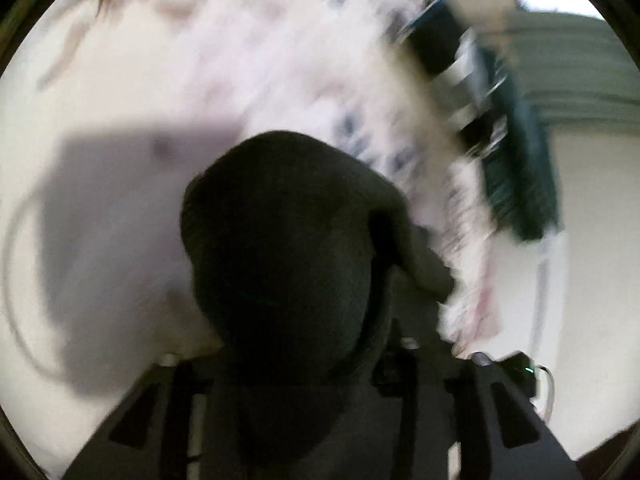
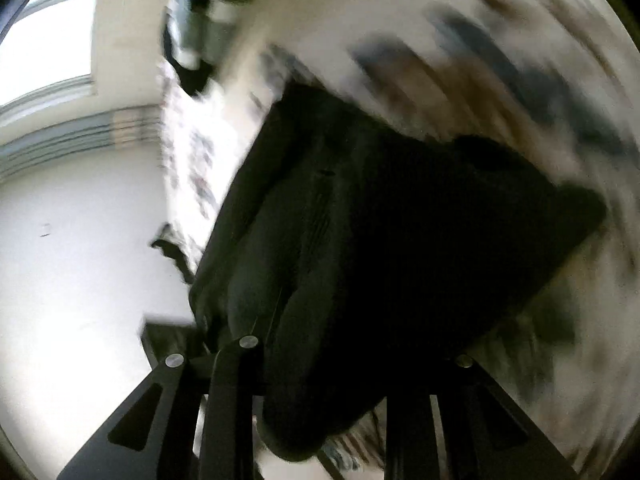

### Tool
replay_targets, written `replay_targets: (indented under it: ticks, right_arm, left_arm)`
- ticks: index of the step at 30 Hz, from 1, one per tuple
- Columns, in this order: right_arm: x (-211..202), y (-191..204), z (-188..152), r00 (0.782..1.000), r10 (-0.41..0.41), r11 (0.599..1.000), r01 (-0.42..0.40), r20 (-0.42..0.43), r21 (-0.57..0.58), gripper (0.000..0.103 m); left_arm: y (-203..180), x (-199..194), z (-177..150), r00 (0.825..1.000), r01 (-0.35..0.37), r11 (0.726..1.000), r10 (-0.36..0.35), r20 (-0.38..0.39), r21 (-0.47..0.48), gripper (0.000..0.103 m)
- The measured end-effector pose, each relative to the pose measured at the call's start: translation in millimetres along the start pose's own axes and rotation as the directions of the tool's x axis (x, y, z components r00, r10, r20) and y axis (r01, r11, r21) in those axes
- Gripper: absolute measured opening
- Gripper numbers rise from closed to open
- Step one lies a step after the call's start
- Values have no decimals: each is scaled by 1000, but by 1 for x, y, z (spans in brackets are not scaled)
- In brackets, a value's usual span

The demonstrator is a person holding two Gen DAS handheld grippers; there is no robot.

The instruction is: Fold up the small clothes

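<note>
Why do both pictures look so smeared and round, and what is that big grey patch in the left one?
Left wrist view: the printed sheet is streaked by motion blur, and the grey patch is a shadow falling on it beside the dark garment. Right wrist view: blur is heavier, the window glares white, and the dark cloth shows almost no detail. Both are fisheye, hence the round black edges.

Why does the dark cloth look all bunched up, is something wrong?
Nothing looks broken or spilled. The dark cloth is lifted off the patterned sheet, hanging in a lump from the left tongs and the right tongs, so it looks crumpled. Both pictures are blurry.
</note>
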State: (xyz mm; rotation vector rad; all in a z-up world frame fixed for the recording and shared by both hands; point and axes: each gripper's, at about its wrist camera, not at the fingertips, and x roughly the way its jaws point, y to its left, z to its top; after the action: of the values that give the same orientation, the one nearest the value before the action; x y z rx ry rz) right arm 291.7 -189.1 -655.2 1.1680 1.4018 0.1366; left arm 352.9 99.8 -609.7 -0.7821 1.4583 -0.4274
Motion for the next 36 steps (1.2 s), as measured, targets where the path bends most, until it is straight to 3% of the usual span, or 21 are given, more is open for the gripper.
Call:
replay_targets:
  ticks: [1, 2, 4, 6, 9, 12, 14, 16, 19, 24, 26, 27, 28, 29, 30, 34, 36]
  right_arm:
    - [3, -17, -11, 1000, -11, 999, 12, -16, 45, 27]
    - [10, -29, -19, 999, -37, 996, 40, -35, 83, 36]
    - [11, -44, -22, 997, -62, 989, 68, -48, 129, 43]
    - [6, -47, -21, 993, -76, 986, 88, -91, 141, 50]
    - [-18, -51, -16, 981, -139, 983, 154, -133, 104, 51]
    - [-55, -53, -24, 948, -251, 962, 267, -197, 57, 51]
    - [-74, -53, -33, 930, -292, 951, 308, -223, 38, 51]
    - [-90, -33, -26, 933, -291, 952, 303, -212, 27, 51]
    - [-97, -2, -10, 936, -291, 956, 292, -196, -27, 52]
    - [-47, 59, 35, 934, -325, 935, 292, -150, -203, 55]
    - [-9, 80, 64, 917, -372, 903, 321, -143, -287, 55]
    - [12, 86, 76, 897, -413, 878, 347, -154, -330, 55]
    - [41, 93, 91, 858, -483, 837, 393, -175, -382, 55]
    - [54, 97, 101, 845, -508, 820, 414, -168, -395, 55]
    - [63, 104, 112, 853, -503, 820, 419, -141, -390, 55]
    - [48, 144, 152, 935, -351, 866, 344, 50, -362, 54]
    - [35, 155, 164, 954, -293, 882, 296, 63, -366, 54]
  left_arm:
    - [7, 6, -1, 1000, 0, 1000, 0, -18, -23, 42]
    - [12, 7, -5, 1000, 14, 999, -15, -20, -44, 48]
    - [13, -4, -15, 999, 44, 997, -42, 20, -68, 54]
    - [6, -20, -26, 998, 20, 998, -16, 63, -63, 70]
    - [-9, -48, -48, 991, -55, 998, 58, 121, -24, 70]
    - [-20, -74, -73, 964, -199, 980, 194, 179, 10, 74]
    - [-13, -84, -89, 947, -249, 969, 245, 205, -9, 74]
    - [0, -89, -103, 940, -273, 961, 276, 199, -44, 74]
    - [23, -76, -117, 926, -345, 935, 354, 131, -83, 74]
    - [57, -39, -125, 907, -409, 907, 416, 61, -96, 75]
    - [65, -30, -122, 907, -407, 907, 415, 67, -106, 84]
    - [68, -26, -119, 912, -394, 911, 404, 69, -120, 93]
    - [68, -22, -117, 915, -386, 913, 397, 68, -130, 96]
    - [70, -20, -115, 919, -378, 916, 389, 68, -137, 103]
    - [71, -16, -114, 918, -378, 914, 390, 69, -144, 103]
    - [68, -13, -116, 897, -412, 894, 432, 96, -176, 103]
    - [67, -12, -118, 890, -421, 889, 443, 109, -181, 103]
